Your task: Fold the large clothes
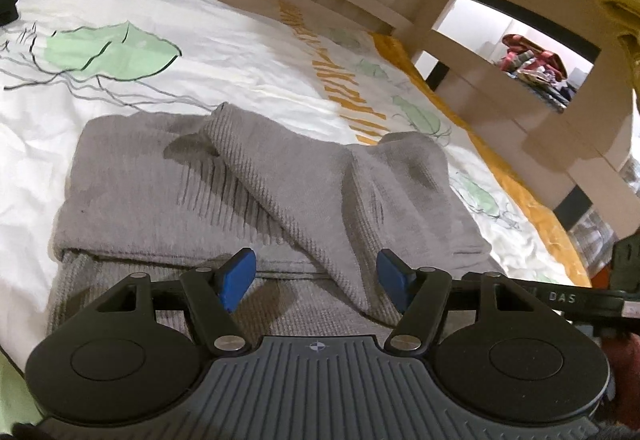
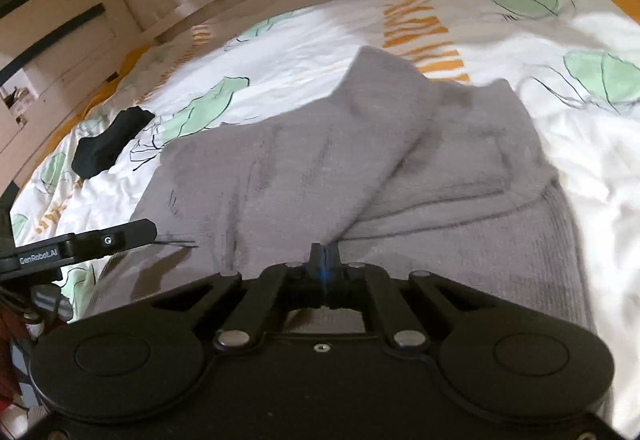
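Just ahead of your right gripper (image 2: 325, 254) lies the grey sweater (image 2: 360, 167), spread on the bed cover (image 2: 580, 143). The jaws of this gripper are pressed together, and a fold of the knit runs straight into them, so I judge that you are pinching the sleeve (image 2: 384, 99) or a folded edge there; the cloth rises from the tips and goes away forward and to the right. The exact place of the pinch is hidden by the fingers themselves.

Your left gripper (image 1: 316, 276) stands wide, with nothing between its blue pads (image 1: 236, 276). It hovers low above the near part of the sweater (image 1: 248, 175), and one sleeve (image 1: 280, 179) crosses diagonally between the pads and goes away to the upper left. I cannot tell if the pads touch the knit.

The step in hand seems to be the folding of the sleeves over the body: both lie across it already, but loosely, with humps. For the next move, you need to carry the pinched cloth across and lay it flat, then let go. The left gripper can press the near hem or take its corner, so the body does not slide. A black sock (image 2: 108, 143) lies far to the left of the right gripper, well apart from the work.
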A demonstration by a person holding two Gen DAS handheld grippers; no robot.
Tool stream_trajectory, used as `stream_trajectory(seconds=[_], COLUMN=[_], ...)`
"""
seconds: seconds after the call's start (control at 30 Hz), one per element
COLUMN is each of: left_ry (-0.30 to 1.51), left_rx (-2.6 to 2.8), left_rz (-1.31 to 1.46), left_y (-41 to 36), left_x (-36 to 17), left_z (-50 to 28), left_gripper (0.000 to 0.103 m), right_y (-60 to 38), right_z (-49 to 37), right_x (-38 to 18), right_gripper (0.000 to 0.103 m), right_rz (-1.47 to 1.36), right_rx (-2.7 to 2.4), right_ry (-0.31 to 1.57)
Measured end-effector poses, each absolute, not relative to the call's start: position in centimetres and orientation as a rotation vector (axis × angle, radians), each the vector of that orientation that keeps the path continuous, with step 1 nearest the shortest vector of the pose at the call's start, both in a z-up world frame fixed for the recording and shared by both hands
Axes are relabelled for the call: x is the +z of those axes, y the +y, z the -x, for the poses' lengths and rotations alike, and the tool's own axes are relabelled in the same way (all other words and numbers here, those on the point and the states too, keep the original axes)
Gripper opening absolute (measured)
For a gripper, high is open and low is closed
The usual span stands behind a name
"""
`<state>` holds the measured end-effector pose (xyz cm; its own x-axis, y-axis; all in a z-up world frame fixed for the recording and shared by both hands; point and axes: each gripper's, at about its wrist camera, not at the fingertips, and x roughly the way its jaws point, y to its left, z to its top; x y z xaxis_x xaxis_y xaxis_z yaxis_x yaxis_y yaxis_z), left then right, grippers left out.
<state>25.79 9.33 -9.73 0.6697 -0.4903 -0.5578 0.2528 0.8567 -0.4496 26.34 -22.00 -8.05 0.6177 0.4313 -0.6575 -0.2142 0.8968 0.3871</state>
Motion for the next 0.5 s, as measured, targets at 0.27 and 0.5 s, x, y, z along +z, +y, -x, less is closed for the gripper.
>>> stream_trajectory(seconds=[0.27,0.5], left_ry=[0.725,0.735], left_rx=[-0.396,-0.396], left_rz=[0.321,0.325], left_y=[9.3,9.2], left_x=[-9.3,-9.2], left_z=[-25.2,-25.4], left_gripper=[0.066,0.067], right_y=[-19.0,-16.5], right_z=[-25.8,-26.9], right_x=[-7.4,-8.8], right_gripper=[0.047,0.012], right_rz=[-0.144,-0.032], right_rx=[0.384,0.381], right_ry=[0.731,0.77])
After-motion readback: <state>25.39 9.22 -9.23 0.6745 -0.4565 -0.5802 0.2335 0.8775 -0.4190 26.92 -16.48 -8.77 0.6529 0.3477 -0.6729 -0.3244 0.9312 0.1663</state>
